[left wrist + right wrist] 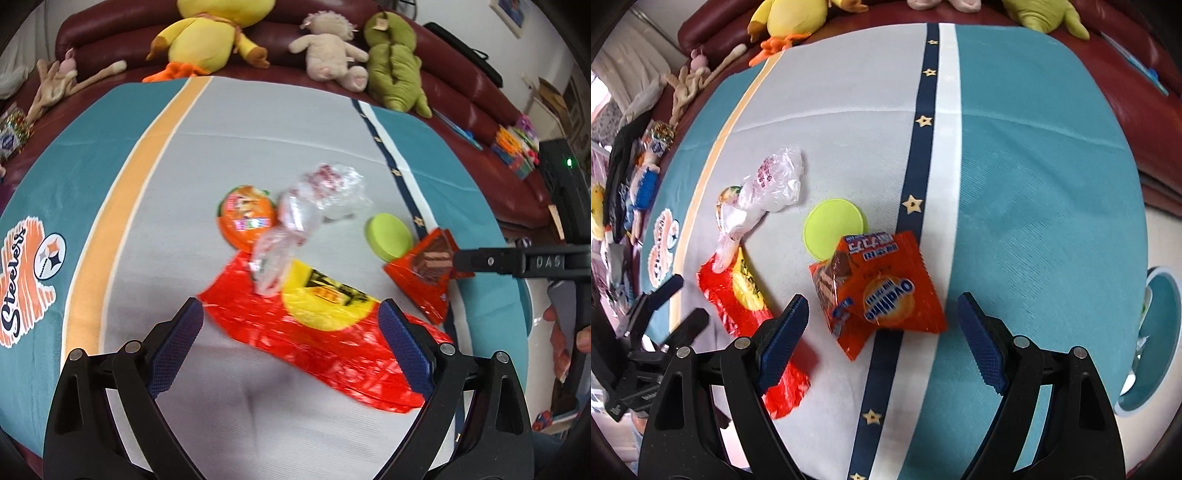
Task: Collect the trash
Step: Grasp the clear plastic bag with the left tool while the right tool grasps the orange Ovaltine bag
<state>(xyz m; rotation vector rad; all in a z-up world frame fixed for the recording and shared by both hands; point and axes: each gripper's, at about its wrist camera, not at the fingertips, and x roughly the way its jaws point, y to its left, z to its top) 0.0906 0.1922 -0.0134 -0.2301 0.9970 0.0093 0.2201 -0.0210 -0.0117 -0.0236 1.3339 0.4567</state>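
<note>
Fingers spread wide, the left hand-held gripper (291,336) is hovering over a large red-and-yellow snack bag (317,332) lying on the cloth-covered counter (236,140). Beside it, the right hand-held gripper (882,325), equally released, is hanging above an orange biscuit wrapper (882,288). A crumpled clear plastic bag (314,199), lime-green lid (388,236) and round orange packet (245,214) are lying just beyond.

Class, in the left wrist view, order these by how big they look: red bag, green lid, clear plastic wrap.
1. red bag, though it lies nearest the camera
2. clear plastic wrap
3. green lid
</note>
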